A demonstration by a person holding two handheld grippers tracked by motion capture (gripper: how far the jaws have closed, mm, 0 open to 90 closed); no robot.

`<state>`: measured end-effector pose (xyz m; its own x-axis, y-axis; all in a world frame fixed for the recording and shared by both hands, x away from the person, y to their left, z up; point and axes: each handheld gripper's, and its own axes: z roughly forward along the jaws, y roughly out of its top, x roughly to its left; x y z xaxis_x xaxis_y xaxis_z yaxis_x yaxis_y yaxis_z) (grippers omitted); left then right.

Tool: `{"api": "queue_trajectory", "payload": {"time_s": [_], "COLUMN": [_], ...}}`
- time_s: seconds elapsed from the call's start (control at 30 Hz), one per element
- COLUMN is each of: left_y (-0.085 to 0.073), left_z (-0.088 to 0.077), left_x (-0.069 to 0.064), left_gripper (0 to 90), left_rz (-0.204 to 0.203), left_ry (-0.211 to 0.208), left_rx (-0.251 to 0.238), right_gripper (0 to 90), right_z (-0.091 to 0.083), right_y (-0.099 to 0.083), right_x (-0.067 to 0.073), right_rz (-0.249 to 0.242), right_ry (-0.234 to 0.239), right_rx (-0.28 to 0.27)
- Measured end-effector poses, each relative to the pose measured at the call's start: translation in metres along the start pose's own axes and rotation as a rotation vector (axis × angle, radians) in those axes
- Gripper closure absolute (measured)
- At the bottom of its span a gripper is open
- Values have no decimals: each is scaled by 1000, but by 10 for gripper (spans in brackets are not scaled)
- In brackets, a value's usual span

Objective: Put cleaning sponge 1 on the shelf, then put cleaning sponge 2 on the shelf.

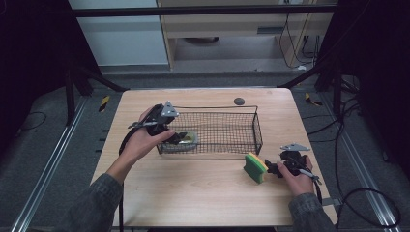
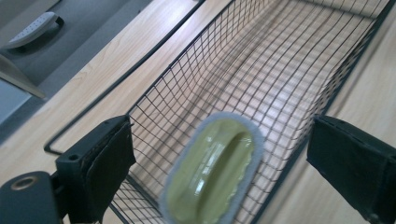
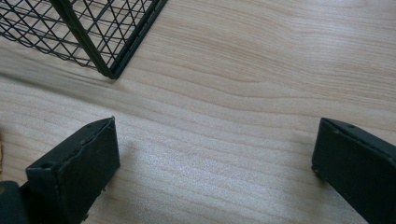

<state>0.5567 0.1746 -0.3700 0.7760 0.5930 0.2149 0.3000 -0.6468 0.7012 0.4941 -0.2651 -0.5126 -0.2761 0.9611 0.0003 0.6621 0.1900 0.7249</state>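
Two grippers at work, seen from the high view: left gripper over the near left corner of the wire basket, with the green scrub pad lying inside that corner; right gripper resting on the table, just beside the green and yellow sponge, which stands outside the basket. From the left gripper view: jaws standing wide apart, scrub pad between them but free, not pressed by either side, lying on the basket floor. Best now to lift straight up, clear of the wire rim, without catching the mesh. From the right gripper view: jaws open, nothing between them, bare wood below and a basket corner ahead.
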Motion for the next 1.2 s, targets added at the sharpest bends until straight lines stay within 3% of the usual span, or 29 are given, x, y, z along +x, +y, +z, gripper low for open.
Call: {"api": "queue_trajectory", "payload": {"time_s": [0.1, 0.17, 0.2, 0.23, 0.27, 0.3, 0.33, 0.37, 0.4, 0.5, 0.53, 0.57, 0.6, 0.67, 0.7, 0.83, 1.0, 1.2], "left_y": [-12, -24, -31, -47, -47, -67, -67, -90, -90, -119, -119, -131, -131, -142, -151, -157, -165, -169], "left_z": [-9, -18, -21, -26, -26, -28, -28, -27, -27, -19, -19, -17, -17, -12, -6, -2, 1, 5], "left_x": [-5, -8, -10, -13, -13, -19, -19, -24, -24, -28, -28, -28, -28, -31, -33, -29, -24, -21], "left_gripper": [56, 62, 64, 65, 69, 69, 69, 69, 69, 70, 71, 71, 71, 71, 70, 64, 60, 59], "left_rz": [-25, -35, -60, -120, -120, -167, -167, -195, -195, -221, -221, -269, -269, -285, -305, -333, -377, -391], "left_ry": [41, 93, 98, 117, 117, 145, 145, 161, 161, 165, 165, 157, 157, 144, 112, 106, 97, 80], "left_rx": [-18, -25, -37, -69, -69, -66, -66, -40, -40, 39, 39, 51, 51, 79, 109, 123, 130, 145], "right_gripper": [13, 48, 86, 91, 98, 101, 101, 102, 102, 128, 128, 139, 139, 158, 166, 183, 203, 217], "right_z": [0, -1, -4, -9, -13, -17, -17, -27, -27, -44, -44, -53, -53, -62, -68, -74, -83, -93], "right_y": [0, 1, 3, 4, 5, 5, 5, 5, 5, 5, 5, 3, 3, 0, 0, 4, 23, 39], "right_x": [-1, -1, -2, -5, -6, -7, -7, -6, -6, 2, 2, 8, 8, 15, 20, 30, 47, 63], "right_rz": [-5, -2, -2, 0, 12, 15, 15, -1, -1, -79, -79, -102, -102, -120, -136, -145, -204, -248], "right_ry": [1, 4, 7, 12, 13, 22, 22, 47, 47, 69, 69, 83, 83, 95, 91, 99, 117, 124], "right_rx": [2, 11, 25, 36, 25, 17, 17, 25, 25, 96, 96, 127, 127, 153, 167, 215, 295, 339]}}
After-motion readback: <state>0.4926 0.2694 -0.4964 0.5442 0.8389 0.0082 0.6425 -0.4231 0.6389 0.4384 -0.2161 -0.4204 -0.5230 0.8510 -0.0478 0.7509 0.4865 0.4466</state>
